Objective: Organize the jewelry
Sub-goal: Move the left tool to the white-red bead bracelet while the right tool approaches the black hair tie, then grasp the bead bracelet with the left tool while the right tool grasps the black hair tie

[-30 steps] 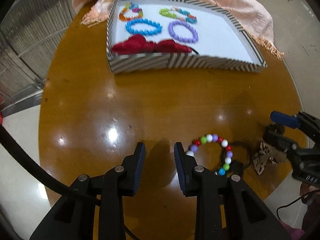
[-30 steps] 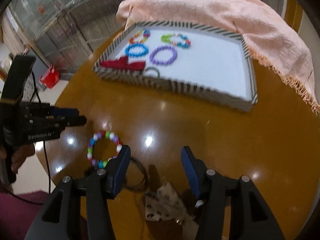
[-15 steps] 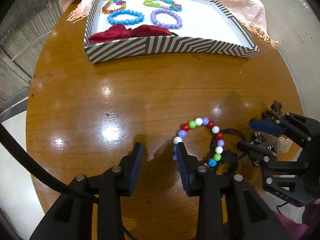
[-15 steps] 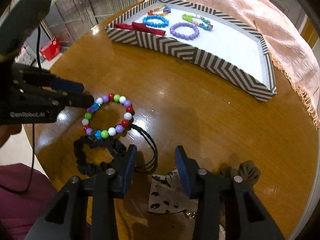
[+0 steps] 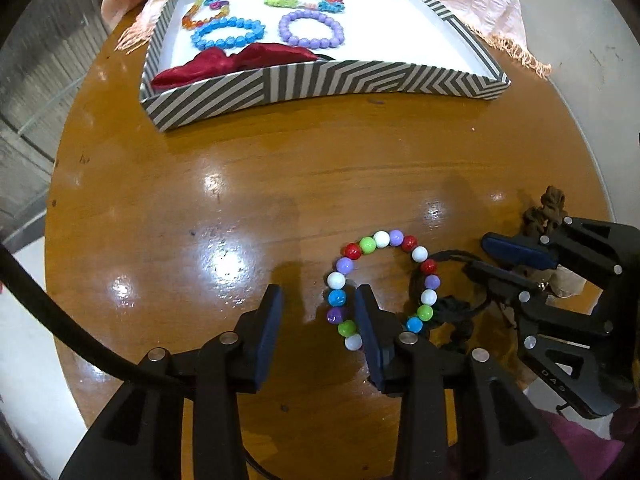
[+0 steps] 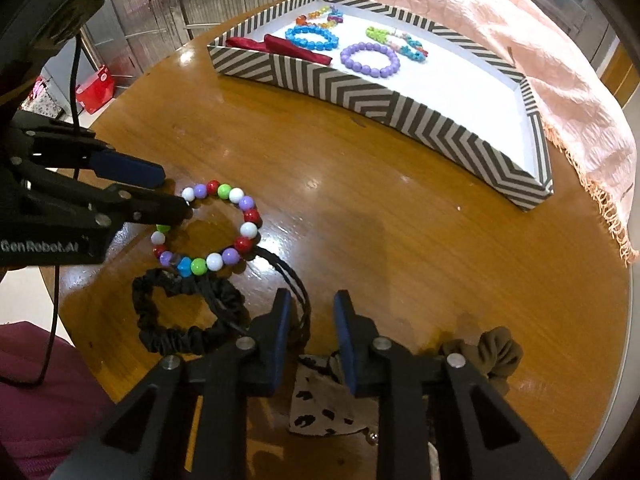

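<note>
A multicoloured bead bracelet (image 5: 382, 284) lies on the round wooden table (image 5: 240, 168); it also shows in the right wrist view (image 6: 208, 228). My left gripper (image 5: 318, 300) is open, low over the table, with its right finger inside the bracelet's ring and its left finger outside the near-left beads. My right gripper (image 6: 310, 308) is open and empty, above a black cord (image 6: 288, 276) and beside a black scrunchie (image 6: 188, 316). The striped tray (image 5: 320, 76) at the back holds blue (image 5: 228, 34) and purple (image 5: 312, 32) bracelets, chain pieces and a red scrunchie (image 5: 236, 60).
A leopard-print fabric piece (image 6: 324, 404) and an olive scrunchie (image 6: 492, 356) lie under my right gripper at the table's near edge. A pink cloth (image 6: 500, 32) is draped behind the tray. The table edge drops off close on the left and right.
My left gripper has moved forward and right, so its right finger now sits inside the bead bracelet. My right gripper has shifted closer over the black cord, with its jaws narrower.
</note>
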Available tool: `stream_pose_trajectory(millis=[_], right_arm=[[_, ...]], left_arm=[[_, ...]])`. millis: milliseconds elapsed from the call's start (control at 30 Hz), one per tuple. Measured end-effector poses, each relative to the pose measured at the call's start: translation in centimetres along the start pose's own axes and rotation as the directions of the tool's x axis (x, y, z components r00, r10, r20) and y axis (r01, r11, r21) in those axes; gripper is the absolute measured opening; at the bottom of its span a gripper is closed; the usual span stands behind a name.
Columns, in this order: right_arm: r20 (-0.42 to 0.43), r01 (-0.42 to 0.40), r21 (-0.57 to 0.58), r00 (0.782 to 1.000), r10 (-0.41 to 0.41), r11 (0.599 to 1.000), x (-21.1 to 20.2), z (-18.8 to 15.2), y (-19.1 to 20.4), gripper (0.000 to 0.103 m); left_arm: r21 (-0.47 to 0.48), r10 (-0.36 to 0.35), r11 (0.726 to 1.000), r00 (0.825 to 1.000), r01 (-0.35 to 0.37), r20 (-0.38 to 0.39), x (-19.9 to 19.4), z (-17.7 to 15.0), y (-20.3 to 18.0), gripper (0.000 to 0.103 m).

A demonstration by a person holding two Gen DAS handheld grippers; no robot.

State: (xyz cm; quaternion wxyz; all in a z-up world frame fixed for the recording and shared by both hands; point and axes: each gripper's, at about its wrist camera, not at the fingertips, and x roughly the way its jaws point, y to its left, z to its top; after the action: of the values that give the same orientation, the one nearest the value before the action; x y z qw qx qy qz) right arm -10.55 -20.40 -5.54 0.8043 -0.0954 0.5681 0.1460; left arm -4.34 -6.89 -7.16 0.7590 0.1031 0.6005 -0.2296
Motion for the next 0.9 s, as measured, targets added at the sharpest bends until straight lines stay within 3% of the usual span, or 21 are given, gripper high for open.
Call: stream_pose_trajectory(millis=[67,133,200,433,900], right_arm=[[0.007,0.005,0.001,1.000,-0.005,1.000,0.1,0.2,-0.1,0.008],[0.015,0.000,0.009,1.000,0.000,1.000,0.1,0.3,-0.2,0.005],[0.016,-0.014,0.026,1.000,0.014,1.000,0.0,0.4,-0.6,0.003],[0.062,-0.065,0.090,0.996,0.060,0.994,-1.6,1.0,-2.2,0.002],[0.189,-0.071,0.134,0.981,0.045,0.989,-6.6,4.4,-5.4,0.002]], left_arm=[[0.016,0.021,1.000,1.000,-0.022,0.012,0.1,0.1,-0.6,0.031],[0.043,0.028,0.999,0.999,-0.029,0.031,0.2,0.1,-1.3,0.012],[0.061,0.016,0.998,0.999,-0.018,0.037,0.3,0.3,-1.7,0.004],[0.020,-0.075,0.997,0.996,0.074,0.055,-1.0,1.6,-0.4,0.003],[0.011,-0.111,0.994,0.980,0.111,0.163,-6.3,4.6,2.2,0.003]])
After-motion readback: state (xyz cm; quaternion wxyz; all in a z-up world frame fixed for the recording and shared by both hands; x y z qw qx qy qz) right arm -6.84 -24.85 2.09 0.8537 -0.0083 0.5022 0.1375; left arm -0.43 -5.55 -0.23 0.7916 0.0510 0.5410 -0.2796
